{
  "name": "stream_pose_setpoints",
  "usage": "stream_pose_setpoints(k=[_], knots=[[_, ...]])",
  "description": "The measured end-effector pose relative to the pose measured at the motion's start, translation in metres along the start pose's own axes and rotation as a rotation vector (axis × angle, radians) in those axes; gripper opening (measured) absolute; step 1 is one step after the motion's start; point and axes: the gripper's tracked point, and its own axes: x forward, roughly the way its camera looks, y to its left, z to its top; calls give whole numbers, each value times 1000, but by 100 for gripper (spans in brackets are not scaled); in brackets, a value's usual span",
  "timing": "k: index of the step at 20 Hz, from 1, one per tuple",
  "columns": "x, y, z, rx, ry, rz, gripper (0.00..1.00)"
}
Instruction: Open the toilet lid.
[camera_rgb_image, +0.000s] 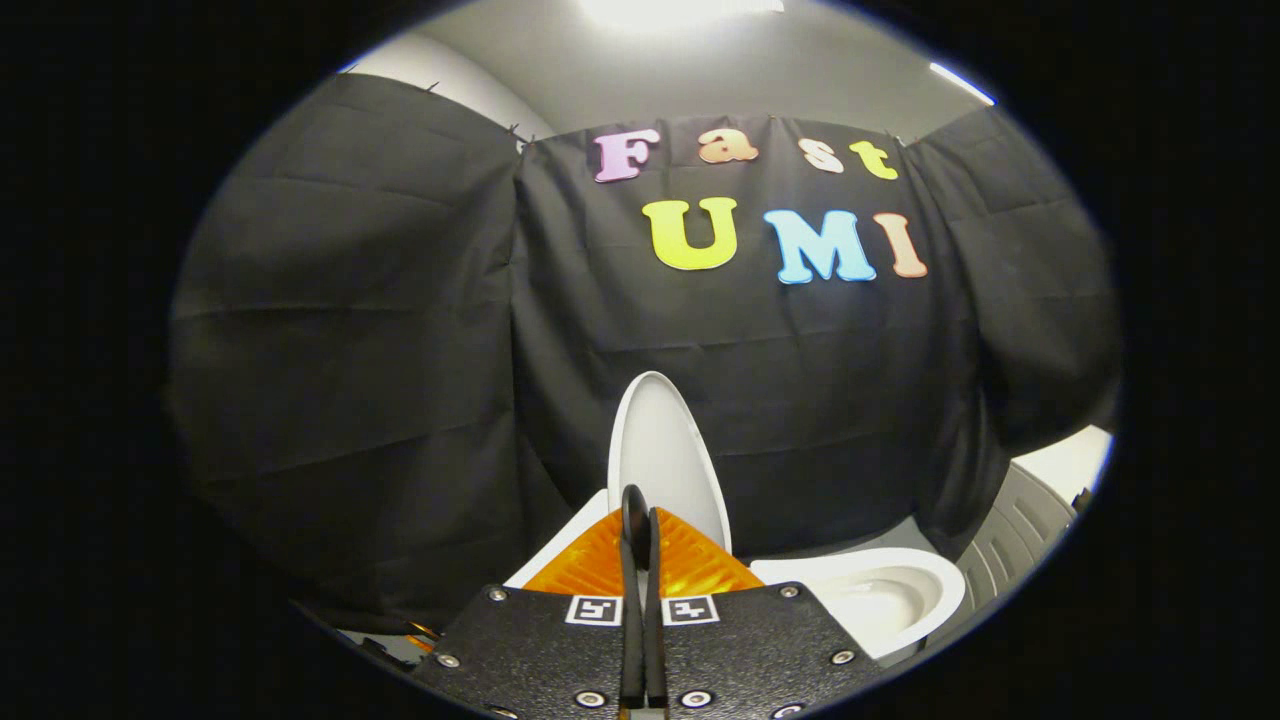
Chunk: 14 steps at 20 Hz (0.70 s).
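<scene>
Here, the scene by parts:
Gripper (640, 525): its 2 fingers pressed together, holding nothing.
Toilet lid (665, 460): raised upright, just beyond the fingertips, above the bowl's back edge.
Bowl (880, 590): open, white, to the right of the fingers.
Handling: likely stiff, smooth, slippery plastic; its top rim offers the hold.
Room: dark cloth wall close behind the lid.
</scene>
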Motion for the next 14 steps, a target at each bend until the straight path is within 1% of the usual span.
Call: stream_pose_setpoints(k=[3, 8, 12, 14], knots=[[13, 6, -6, -37, -4, 16, 0], [17, 22, -6, -68, -6, 42, 0], [21, 28, -7, -54, 2, 75, 2], [19, 30, -9, -53, 4, 83, 5]])
